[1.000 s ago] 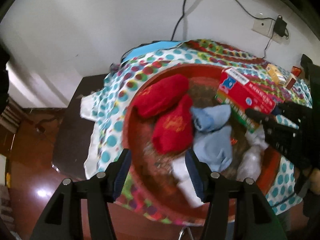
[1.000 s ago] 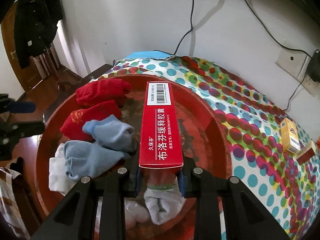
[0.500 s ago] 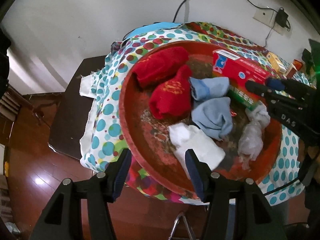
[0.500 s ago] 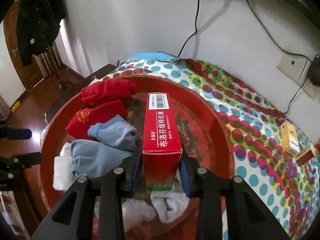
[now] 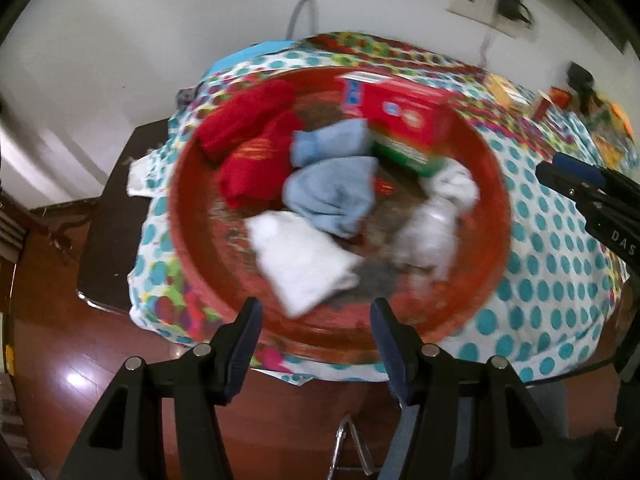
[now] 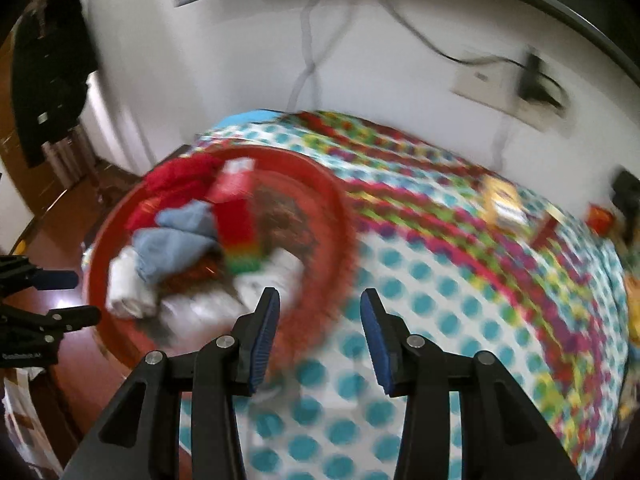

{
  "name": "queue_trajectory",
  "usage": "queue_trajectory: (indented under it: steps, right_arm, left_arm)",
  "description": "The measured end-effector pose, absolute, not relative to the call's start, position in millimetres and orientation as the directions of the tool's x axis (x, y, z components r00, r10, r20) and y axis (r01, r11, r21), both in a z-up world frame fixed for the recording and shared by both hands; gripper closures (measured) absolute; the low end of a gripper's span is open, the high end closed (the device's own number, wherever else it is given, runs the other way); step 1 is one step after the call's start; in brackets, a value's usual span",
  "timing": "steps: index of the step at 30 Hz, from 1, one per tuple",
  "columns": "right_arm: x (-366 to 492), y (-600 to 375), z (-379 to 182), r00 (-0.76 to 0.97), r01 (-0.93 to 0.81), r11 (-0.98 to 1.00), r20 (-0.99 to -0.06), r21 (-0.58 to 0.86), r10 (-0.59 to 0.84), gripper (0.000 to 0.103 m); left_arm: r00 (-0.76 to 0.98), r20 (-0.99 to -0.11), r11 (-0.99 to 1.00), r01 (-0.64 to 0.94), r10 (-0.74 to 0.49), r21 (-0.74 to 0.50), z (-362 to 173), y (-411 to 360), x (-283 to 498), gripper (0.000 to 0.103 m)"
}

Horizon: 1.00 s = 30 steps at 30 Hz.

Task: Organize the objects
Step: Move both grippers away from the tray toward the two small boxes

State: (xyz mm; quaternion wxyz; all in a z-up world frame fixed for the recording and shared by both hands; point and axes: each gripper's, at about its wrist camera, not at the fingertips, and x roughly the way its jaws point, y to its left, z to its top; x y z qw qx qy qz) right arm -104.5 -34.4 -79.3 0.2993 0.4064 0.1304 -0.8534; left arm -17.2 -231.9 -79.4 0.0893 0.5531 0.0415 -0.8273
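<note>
You pulled the right gripper (image 6: 320, 320) off the red box (image 5: 400, 114), jaws just opening and empty, box left in the red tray (image 5: 496, 184); left gripper (image 5: 316, 336) spread, empty.

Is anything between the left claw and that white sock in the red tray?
Nothing visible. The left claw hangs open with the white sock lying uncovered in the round red tray, right ahead of it.

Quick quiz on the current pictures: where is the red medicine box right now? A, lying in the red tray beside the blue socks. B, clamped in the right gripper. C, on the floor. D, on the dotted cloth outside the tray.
A: the red medicine box lies in the red tray against the blue socks; the right gripper is open with nothing between its jaws.
</note>
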Motion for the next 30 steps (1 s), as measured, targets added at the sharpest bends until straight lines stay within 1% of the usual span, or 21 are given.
queue_trajectory:
  steps: [5,10,15,18,19,21,22,25,30]
  right_arm:
    - [-106.1,31.9,-80.5,-0.538,0.525,-0.851,-0.774,0.003,-0.335,0.063]
    - [-109.8,94.5,-83.4,-0.567,0.438,-0.899,-0.771,0.015,-0.290,0.062]
    - [-120.8,139.4,-84.9,-0.576,0.376,-0.925,-0.768,0.057,-0.281,0.062]
    - [-134.1,152.3,-79.6,-0.589,0.361,-0.930,-0.758,0.063,-0.281,0.061]
    - [-138.5,157.0,-76.7,-0.597,0.358,-0.932,-0.751,0.064,-0.281,0.060]
    - [-147.7,162.0,-71.2,-0.618,0.353,-0.934,-0.738,0.048,-0.272,0.052]
    - [-151.6,164.2,-69.9,-0.625,0.351,-0.935,-0.733,0.044,-0.269,0.045]
    - [-169.8,167.2,-67.4,-0.637,0.350,-0.936,-0.721,0.043,-0.272,0.044]
    - [-212.5,161.4,-75.2,-0.639,0.354,-0.934,-0.718,0.044,-0.276,0.045]
  left_arm:
    - [-0.386,-0.920,-0.994,0.109,-0.064,0.024,-76.5,-186.2,-23.9,0.046]
    - [-0.389,-0.921,-0.999,0.027,-0.030,0.022,-74.9,-135.8,-37.7,0.046]
    - [-0.367,-0.930,-0.999,-0.009,0.038,-0.037,-80.5,-93.8,-70.2,0.046]
    - [-0.358,-0.933,-0.999,-0.031,0.038,-0.028,-83.8,-67.1,-93.1,0.046]
    - [-0.350,-0.936,-0.999,-0.046,0.038,-0.023,-85.0,-57.0,-100.7,0.046]
    - [-0.341,-0.939,-0.997,-0.078,0.046,-0.020,-86.4,-41.7,-113.4,0.046]
    - [-0.337,-0.940,-0.996,-0.090,0.045,-0.015,-86.4,-35.3,-119.2,0.046]
    - [-0.340,-0.939,-0.994,-0.113,0.045,-0.007,-84.8,-21.3,-137.2,0.046]
    - [-0.347,-0.937,-0.995,-0.099,0.027,0.008,-86.6,-15.4,-166.3,0.046]
